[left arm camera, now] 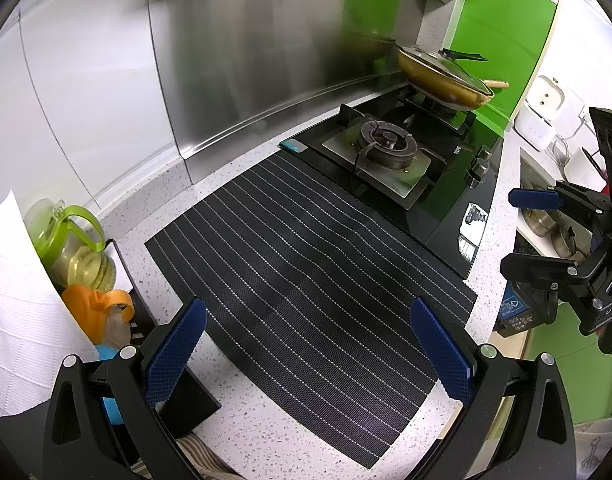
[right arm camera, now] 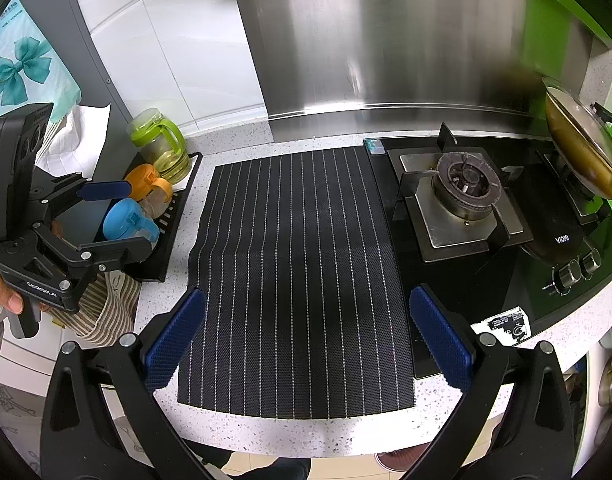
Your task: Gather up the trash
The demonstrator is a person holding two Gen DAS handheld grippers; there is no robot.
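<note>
- With jaws spread and empty on both the left gripper (left arm camera: 307,344) and the right gripper (right arm camera: 307,336), no trash is identifiable on the desk (right arm camera: 234,148).
- Risk: snagging the striped mat (right arm camera: 298,272), or knocking the oil jug (right arm camera: 162,146).

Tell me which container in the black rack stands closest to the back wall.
The green-lidded jug of yellowish liquid, at the rack's far end. The orange-lidded container and blue-lidded container sit nearer the counter's front edge.
</note>
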